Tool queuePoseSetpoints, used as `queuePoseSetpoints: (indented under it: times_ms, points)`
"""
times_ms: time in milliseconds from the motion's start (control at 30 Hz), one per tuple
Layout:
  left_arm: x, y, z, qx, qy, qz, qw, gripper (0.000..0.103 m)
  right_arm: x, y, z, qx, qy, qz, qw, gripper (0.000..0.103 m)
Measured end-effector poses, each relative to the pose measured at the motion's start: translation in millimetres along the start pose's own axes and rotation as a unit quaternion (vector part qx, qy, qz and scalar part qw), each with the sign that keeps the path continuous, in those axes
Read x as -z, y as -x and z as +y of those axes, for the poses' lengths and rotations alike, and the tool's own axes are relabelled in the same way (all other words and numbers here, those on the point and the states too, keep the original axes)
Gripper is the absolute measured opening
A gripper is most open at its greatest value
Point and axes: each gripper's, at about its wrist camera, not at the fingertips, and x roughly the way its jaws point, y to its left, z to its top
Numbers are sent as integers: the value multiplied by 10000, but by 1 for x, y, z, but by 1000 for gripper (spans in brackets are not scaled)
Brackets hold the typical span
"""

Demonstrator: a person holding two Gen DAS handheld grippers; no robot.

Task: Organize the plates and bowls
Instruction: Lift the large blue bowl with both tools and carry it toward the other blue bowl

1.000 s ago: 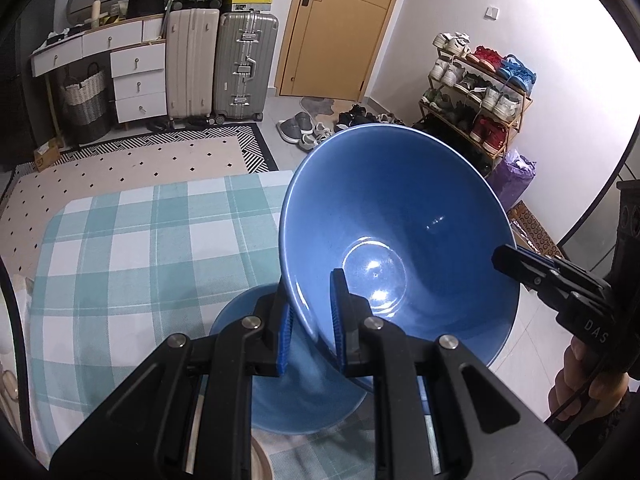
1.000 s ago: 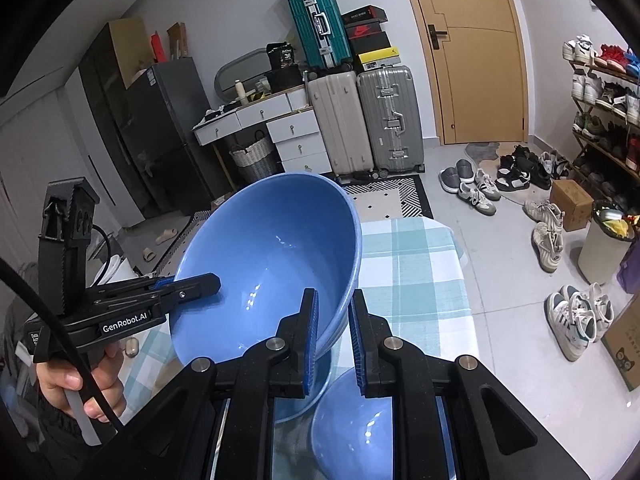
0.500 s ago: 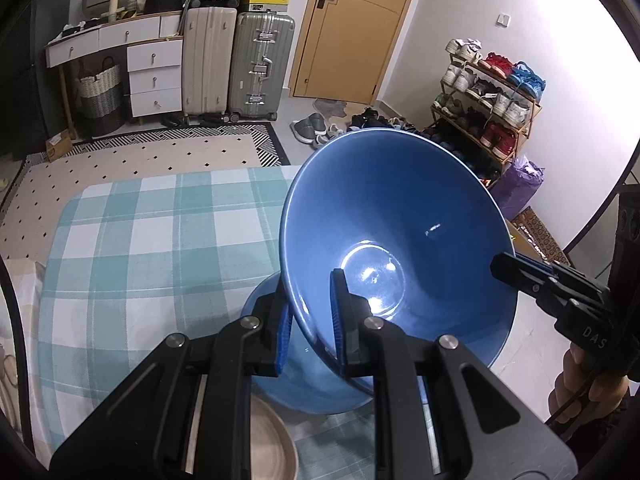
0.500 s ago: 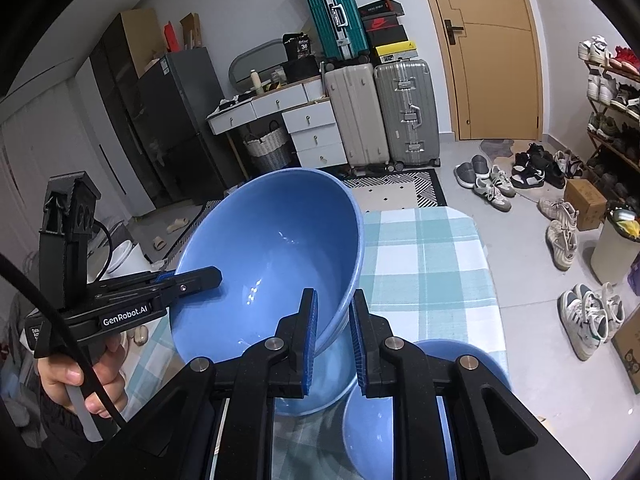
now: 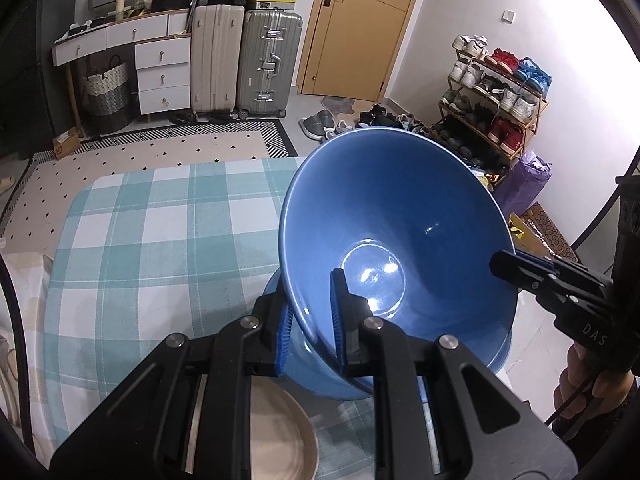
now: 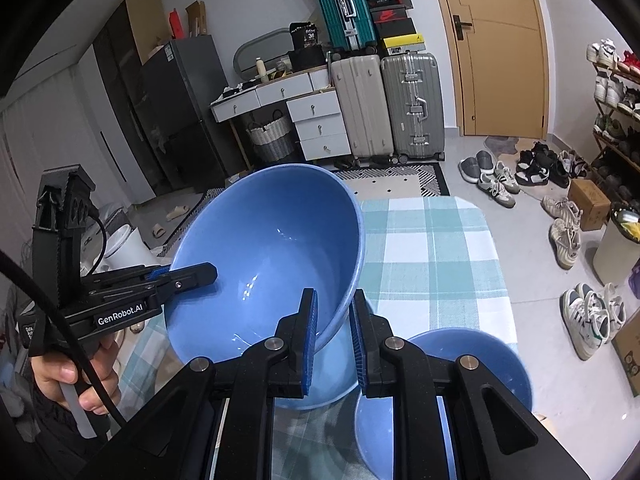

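Observation:
A large blue bowl (image 5: 396, 248) (image 6: 272, 256) hangs above the checked table, held by both grippers on opposite rims. My left gripper (image 5: 310, 316) is shut on its near rim; it shows in the right wrist view (image 6: 188, 274). My right gripper (image 6: 332, 328) is shut on the other rim; it shows in the left wrist view (image 5: 516, 268). A second blue bowl (image 5: 316, 376) (image 6: 332, 372) sits right under it. A smaller blue bowl (image 6: 480, 364) stands to the right on the table. A beige plate (image 5: 280, 436) lies near me.
The table wears a teal checked cloth (image 5: 160, 240) (image 6: 432, 248). Beyond it are suitcases (image 5: 240, 56), a white drawer unit (image 5: 160, 72), a door (image 5: 360, 28), a shoe rack (image 5: 492, 96) and loose shoes (image 6: 572, 236) on the floor.
Both grippers moved together with the large blue bowl, bringing it over the blue bowl on the table. The beige plate and the smaller blue bowl have come further into view.

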Motion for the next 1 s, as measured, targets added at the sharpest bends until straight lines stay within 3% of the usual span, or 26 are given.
queuePoseSetpoints:
  times_ms: [500, 1000]
  points:
    - [29, -28, 9, -31, -50, 110, 9999, 13, 26, -26, -8, 104, -43, 204, 9997, 17]
    - [55, -68, 18, -287, -198, 292, 9990, 13, 44, -52, -10, 306, 93, 415, 9986, 18]
